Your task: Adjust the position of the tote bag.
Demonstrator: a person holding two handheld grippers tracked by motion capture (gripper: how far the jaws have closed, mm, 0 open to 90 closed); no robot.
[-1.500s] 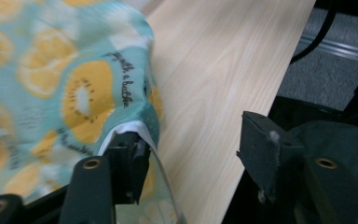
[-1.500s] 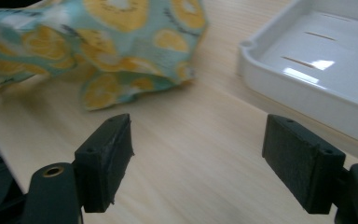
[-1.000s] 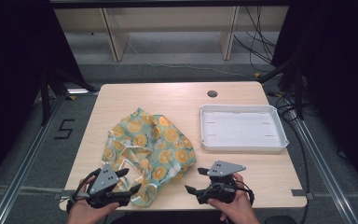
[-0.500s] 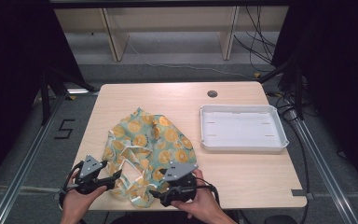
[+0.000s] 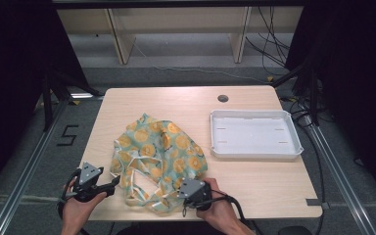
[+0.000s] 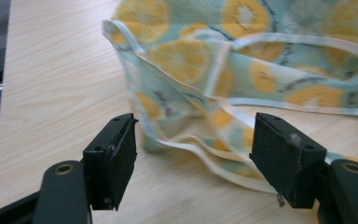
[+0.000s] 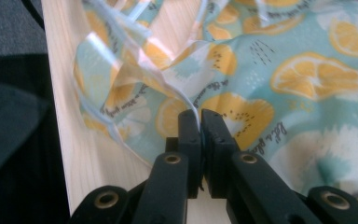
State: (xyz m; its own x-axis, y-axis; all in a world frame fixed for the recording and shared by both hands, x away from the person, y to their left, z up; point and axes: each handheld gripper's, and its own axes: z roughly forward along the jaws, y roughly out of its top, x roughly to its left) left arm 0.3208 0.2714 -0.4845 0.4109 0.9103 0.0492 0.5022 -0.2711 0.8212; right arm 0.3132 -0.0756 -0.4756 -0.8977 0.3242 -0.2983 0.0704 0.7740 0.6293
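A crumpled pale-teal cloth bag printed with orange citrus slices (image 5: 159, 159) lies on the light wooden bench (image 5: 186, 105), towards its near left part, with cream-edged straps trailing to the front edge. The right gripper (image 7: 200, 122) is clenched on a fold of this fabric at the bag's near edge — its black jaws have just been closing, and in the right gripper view a thin layer of cloth is pinched between them. The left gripper (image 6: 193, 149) is released: its jaws have just been opening and stand wide, with a strap and the bag's left corner lying between them (the pads are not pressing on it). A white rectangular plastic tray (image 5: 255, 152) sits on the bench to the right, well apart from the bag.
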